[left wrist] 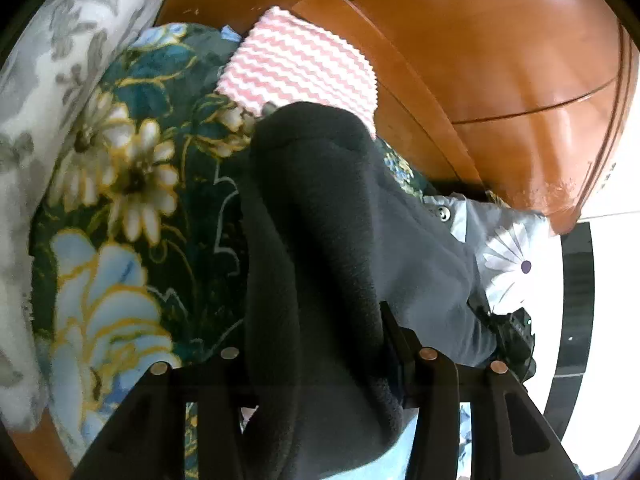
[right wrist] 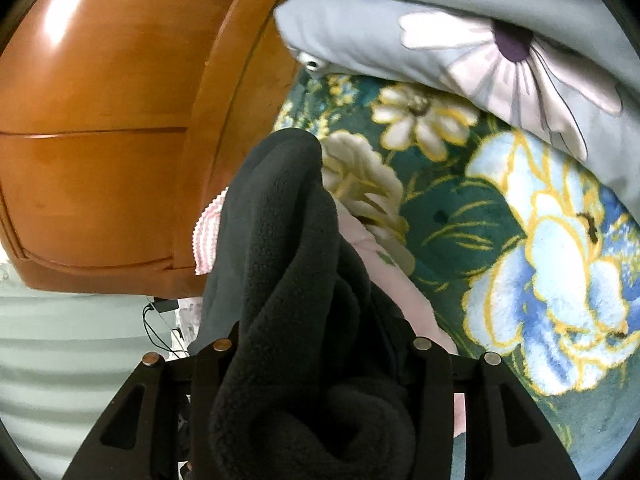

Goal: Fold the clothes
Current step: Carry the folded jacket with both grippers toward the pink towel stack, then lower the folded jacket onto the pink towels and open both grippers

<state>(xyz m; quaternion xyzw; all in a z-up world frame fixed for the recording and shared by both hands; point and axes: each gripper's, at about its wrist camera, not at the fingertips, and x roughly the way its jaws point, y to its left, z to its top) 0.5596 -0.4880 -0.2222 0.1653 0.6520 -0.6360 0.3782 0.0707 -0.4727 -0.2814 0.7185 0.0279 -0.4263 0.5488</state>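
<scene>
A black fleece garment [left wrist: 316,220] fills the middle of the left wrist view and hangs bunched between my left gripper's [left wrist: 320,360] fingers, which are shut on it. The same black garment [right wrist: 288,280] is bunched in my right gripper [right wrist: 320,356], also shut on it. Both hold it above a dark green floral blanket [left wrist: 152,168], which also shows in the right wrist view [right wrist: 460,208]. A folded pink-and-white zigzag cloth [left wrist: 300,64] lies on the blanket beyond the garment; its edge shows in the right wrist view [right wrist: 206,224]. The fingertips are hidden by fleece.
A polished wooden headboard [left wrist: 500,60] rises behind the bed, also in the right wrist view [right wrist: 108,120]. A grey daisy-print quilt [right wrist: 480,40] is piled at the right. A white-grey floral pillow [left wrist: 44,80] sits left. A pale pink cloth [right wrist: 384,264] lies under the garment.
</scene>
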